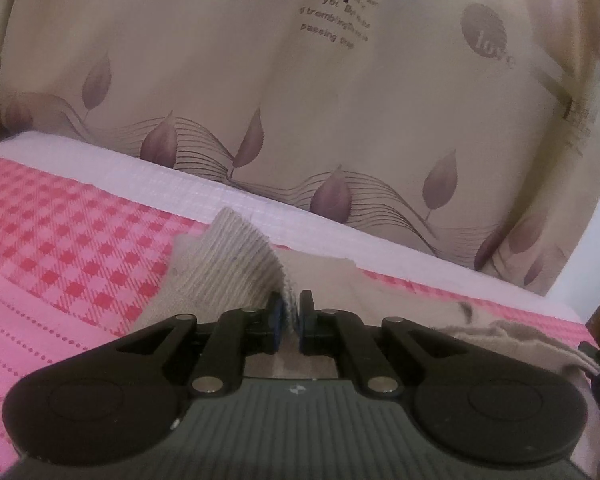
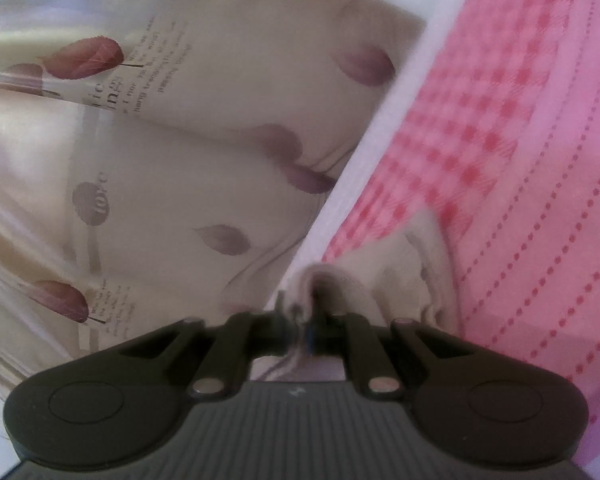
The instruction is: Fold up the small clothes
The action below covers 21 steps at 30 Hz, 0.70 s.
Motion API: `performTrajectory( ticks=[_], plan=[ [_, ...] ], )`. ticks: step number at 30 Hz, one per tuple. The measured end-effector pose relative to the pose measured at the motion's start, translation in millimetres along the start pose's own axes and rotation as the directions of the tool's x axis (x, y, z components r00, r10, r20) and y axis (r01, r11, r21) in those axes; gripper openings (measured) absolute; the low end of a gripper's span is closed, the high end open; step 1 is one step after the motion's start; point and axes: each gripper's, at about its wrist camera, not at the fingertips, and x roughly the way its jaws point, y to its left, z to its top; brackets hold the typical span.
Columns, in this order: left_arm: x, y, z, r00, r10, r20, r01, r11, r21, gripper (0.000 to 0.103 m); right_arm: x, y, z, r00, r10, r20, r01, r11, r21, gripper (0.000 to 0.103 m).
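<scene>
A beige knit garment (image 1: 228, 264) lies on the pink checked bedspread (image 1: 60, 240). Its ribbed hem stands up from the bed into my left gripper (image 1: 291, 312), whose blue pads (image 1: 277, 308) press on the fabric from both sides. In the right wrist view, the same cream cloth (image 2: 404, 276) bunches into a raised fold, and my right gripper (image 2: 306, 320) is shut on that fold. The right gripper's fingertips are mostly hidden by the cloth. More of the garment (image 1: 512, 336) trails to the right, toward the other gripper's tip at the frame edge.
A white strip of mattress edge (image 1: 220, 196) runs along the far side of the bed. Behind it hangs a cream curtain (image 1: 300, 100) printed with leaves and text. A dotted pink stripe area (image 2: 560, 240) of the bedspread lies beside the garment.
</scene>
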Motion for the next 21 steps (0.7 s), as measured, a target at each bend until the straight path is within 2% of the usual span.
performTrajectory(
  ticks=[3,5,7,8,9,10,11,12,14,15,17,19,21],
  plan=[
    [4.3,1.7,0.5,1.0,0.007,0.001,-0.007,1.0,-0.004,0.018,4.8,-2.3,1.3,1.0,-0.007,0.005,0.007,1.0,-0.009,0.011],
    [5.5,2.8,1.4,1.0,0.016,0.011,-0.016,1.0,-0.01,0.03,7.8,-4.0,2.7,1.0,-0.013,0.007,0.013,1.0,-0.007,0.011],
    [5.7,4.0,3.2,1.0,0.022,0.022,-0.022,1.0,-0.015,0.049,10.0,-4.1,3.9,1.0,-0.022,0.01,0.022,1.0,-0.013,0.011],
    [5.5,5.0,4.2,0.999,0.027,0.026,-0.026,0.999,-0.021,0.054,10.9,-3.5,4.6,0.999,-0.029,0.013,0.029,0.999,-0.02,0.013],
    [4.3,6.4,5.1,0.999,0.028,0.035,-0.026,0.999,-0.03,0.063,11.3,-2.6,5.0,0.999,-0.029,0.017,0.03,0.999,-0.024,0.017],
    [3.2,7.6,5.9,0.999,0.027,0.044,-0.025,0.999,-0.035,0.067,11.5,-1.8,5.7,0.999,-0.025,0.021,0.026,0.999,-0.022,0.021],
    [1.3,8.3,7.1,0.998,0.028,0.052,-0.027,0.999,-0.032,0.068,10.3,-1.0,6.2,0.999,-0.017,0.032,0.018,1.0,-0.019,0.035],
    [-0.4,8.7,8.0,0.998,0.031,0.056,-0.029,0.999,-0.027,0.072,6.9,-0.1,6.7,0.999,-0.004,0.051,0.005,1.0,-0.019,0.054],
    [-5.3,10.5,9.4,0.997,0.034,0.064,-0.033,0.999,-0.018,0.079,-1.5,2.1,8.0,0.996,0.013,0.087,-0.011,1.0,-0.017,0.078],
    [-8.3,12.0,9.8,0.997,0.035,0.068,-0.034,0.999,-0.017,0.082,-7.5,3.1,8.0,0.994,0.023,0.106,-0.022,1.0,-0.014,0.078],
    [-16.3,16.7,10.9,0.997,0.035,0.073,-0.034,0.999,-0.013,0.085,-14.8,7.7,7.7,0.995,0.053,0.09,-0.049,0.998,-0.037,0.078],
    [-25.4,23.4,11.9,0.997,0.038,0.06,-0.037,0.999,-0.006,0.095,-19.2,21.3,-1.2,0.998,0.045,0.033,-0.04,0.988,-0.151,0.078],
    [-36.0,31.7,10.5,0.998,0.028,0.053,-0.029,1.0,0.008,0.098,-19.4,40.7,-18.4,0.999,-0.019,-0.029,0.008,0.944,-0.329,0.078]
  ],
)
